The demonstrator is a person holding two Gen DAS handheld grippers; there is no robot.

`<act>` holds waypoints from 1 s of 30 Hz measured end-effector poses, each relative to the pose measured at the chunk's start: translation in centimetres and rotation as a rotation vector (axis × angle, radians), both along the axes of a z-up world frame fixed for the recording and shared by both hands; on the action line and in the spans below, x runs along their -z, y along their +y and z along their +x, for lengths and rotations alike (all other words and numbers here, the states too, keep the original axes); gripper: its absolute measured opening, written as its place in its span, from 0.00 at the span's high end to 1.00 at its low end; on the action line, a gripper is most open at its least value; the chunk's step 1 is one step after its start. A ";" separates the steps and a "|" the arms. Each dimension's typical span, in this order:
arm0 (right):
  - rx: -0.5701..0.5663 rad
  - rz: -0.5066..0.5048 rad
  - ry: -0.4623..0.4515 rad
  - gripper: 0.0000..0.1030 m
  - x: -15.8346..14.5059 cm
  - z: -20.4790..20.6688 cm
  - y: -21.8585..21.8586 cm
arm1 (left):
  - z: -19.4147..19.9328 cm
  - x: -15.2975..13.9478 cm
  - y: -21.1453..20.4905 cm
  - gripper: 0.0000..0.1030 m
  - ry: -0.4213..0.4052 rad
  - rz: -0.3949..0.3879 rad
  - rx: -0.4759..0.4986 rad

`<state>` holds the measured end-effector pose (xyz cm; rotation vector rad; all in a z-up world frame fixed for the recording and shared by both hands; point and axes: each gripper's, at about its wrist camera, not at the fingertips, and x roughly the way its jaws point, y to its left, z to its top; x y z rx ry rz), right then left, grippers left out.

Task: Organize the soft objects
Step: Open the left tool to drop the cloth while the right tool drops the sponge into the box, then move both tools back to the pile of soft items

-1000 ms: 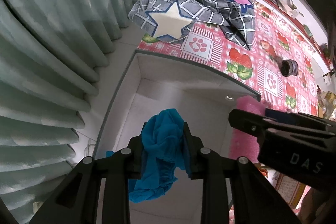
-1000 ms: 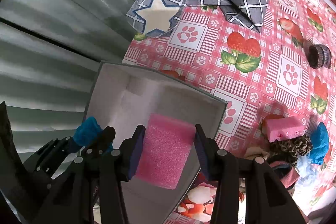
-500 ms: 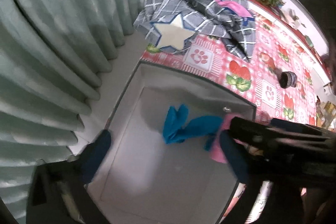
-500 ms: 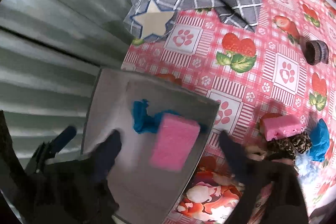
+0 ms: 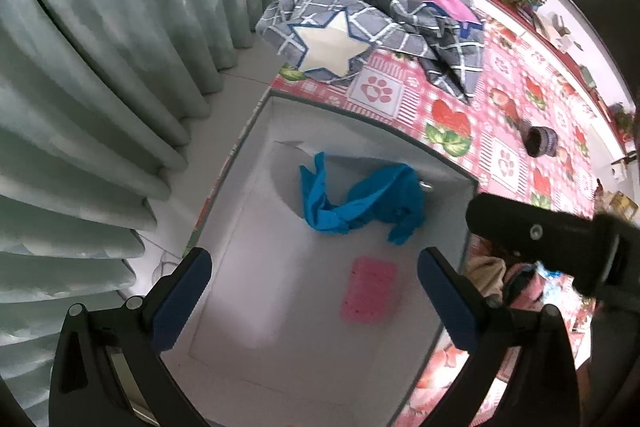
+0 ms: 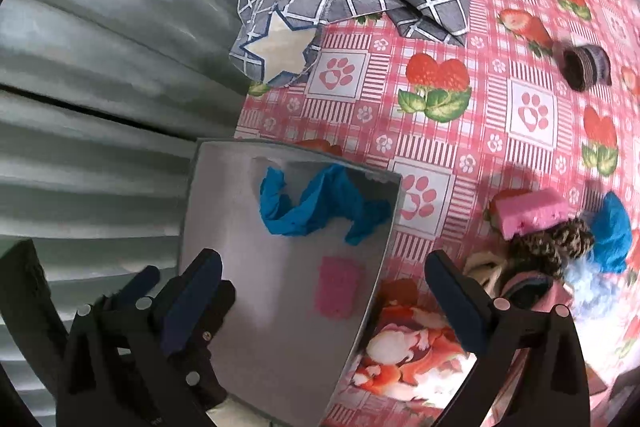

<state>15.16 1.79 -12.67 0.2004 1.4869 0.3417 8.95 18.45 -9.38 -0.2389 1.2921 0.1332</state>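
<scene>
**Both grippers stand wide over the grey bin, cloth and sponge lying inside**

The landmark is the grey bin (image 5: 256,131), which sits at the edge of a table covered by a pink patterned tablecloth (image 6: 472,131). Pale curtains (image 5: 104,75) hang on the side of the bin away from the table. Beyond the bin's far wall, a grey checked blanket (image 5: 384,11) with a white star lies crumpled on the cloth.

Inside the bin, toward its far wall, lies a blue cloth (image 5: 360,203), loose and twisted. Nearer in the bin, apart from the cloth, a pink sponge (image 5: 370,289) rests flat on the floor.

Outside the bin's table-side wall sits a heap of soft things: a second pink sponge (image 6: 532,213), a leopard-print piece (image 6: 556,247) and another blue cloth (image 6: 612,231).

The left gripper (image 5: 314,291) hangs above the bin, released, nothing between its jaws. The right gripper (image 6: 324,301) is opening above the bin's table-side wall, also empty.
</scene>
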 end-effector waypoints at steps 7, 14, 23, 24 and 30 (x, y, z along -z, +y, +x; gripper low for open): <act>0.062 0.035 0.032 0.01 -2.0 -1.6 -2.5 | -1.4 -2.0 -1.7 0.00 -0.018 -0.088 0.057; 0.165 0.115 0.089 0.01 -4.1 -5.1 -8.4 | -3.7 -4.0 -6.1 0.00 -0.023 -0.112 0.193; 0.342 0.165 0.102 0.01 -7.1 -10.1 -19.7 | -3.0 -5.2 -13.8 0.00 -0.027 0.041 0.421; 0.359 0.163 0.101 0.01 -7.3 -10.3 -20.7 | -2.7 -5.2 -14.4 0.00 -0.029 0.057 0.436; 0.479 0.120 0.088 0.01 -7.3 -11.5 -27.3 | 1.2 -2.9 -18.7 0.00 -0.001 0.176 0.511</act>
